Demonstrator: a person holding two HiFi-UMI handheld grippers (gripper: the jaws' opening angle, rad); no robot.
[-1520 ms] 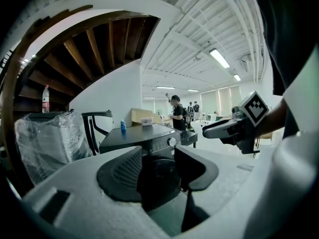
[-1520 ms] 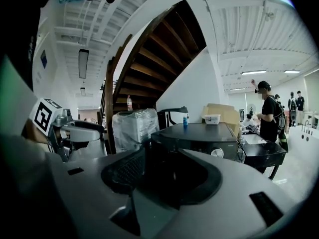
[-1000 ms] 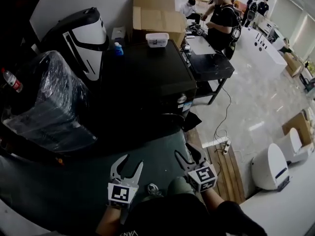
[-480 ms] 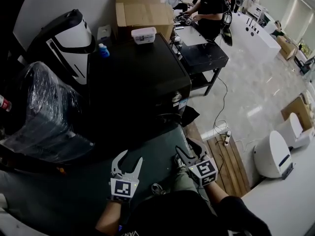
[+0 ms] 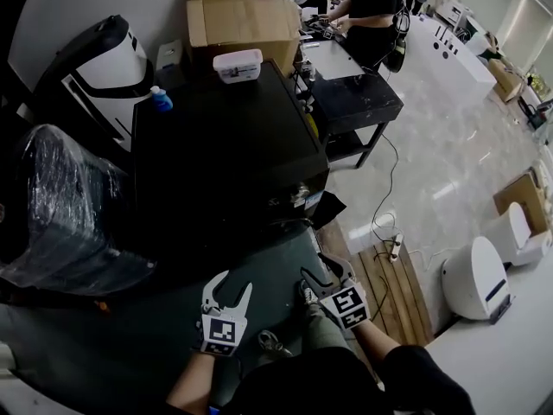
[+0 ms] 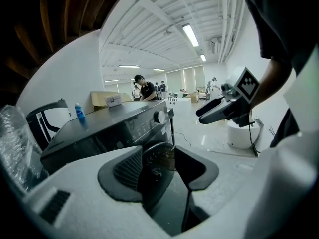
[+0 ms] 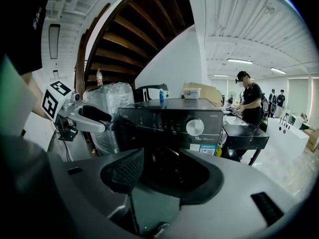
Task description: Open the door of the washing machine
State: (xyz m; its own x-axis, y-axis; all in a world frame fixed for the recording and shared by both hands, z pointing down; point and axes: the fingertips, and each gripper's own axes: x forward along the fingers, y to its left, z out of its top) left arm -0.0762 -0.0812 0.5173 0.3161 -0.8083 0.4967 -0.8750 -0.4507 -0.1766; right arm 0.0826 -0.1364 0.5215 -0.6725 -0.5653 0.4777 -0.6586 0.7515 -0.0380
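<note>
The black washing machine [image 5: 233, 137] stands ahead of me, its front panel [image 5: 298, 199] facing my grippers. My left gripper [image 5: 232, 285] is open and empty, a short way before the front. In the left gripper view the round dark door [image 6: 158, 161] shows between its jaws, below the knob [image 6: 159, 116]. My right gripper [image 5: 318, 271] is also open and empty, beside the left one. The right gripper view shows the control panel with the silver knob [image 7: 194, 127] and the dark door [image 7: 167, 168] below. Neither gripper touches the machine.
On the machine's top stand a blue bottle [image 5: 160, 99] and a white box [image 5: 238, 65]. A plastic-wrapped bundle [image 5: 65, 206] lies to its left, a black table [image 5: 350, 93] to its right. A wooden pallet [image 5: 397, 292], a power strip [image 5: 393, 247] and a white appliance [image 5: 471, 279] are on the floor at right.
Both grippers have come lower and nearer to the machine's front, with the view following them. Their jaws stand as wide as before.
</note>
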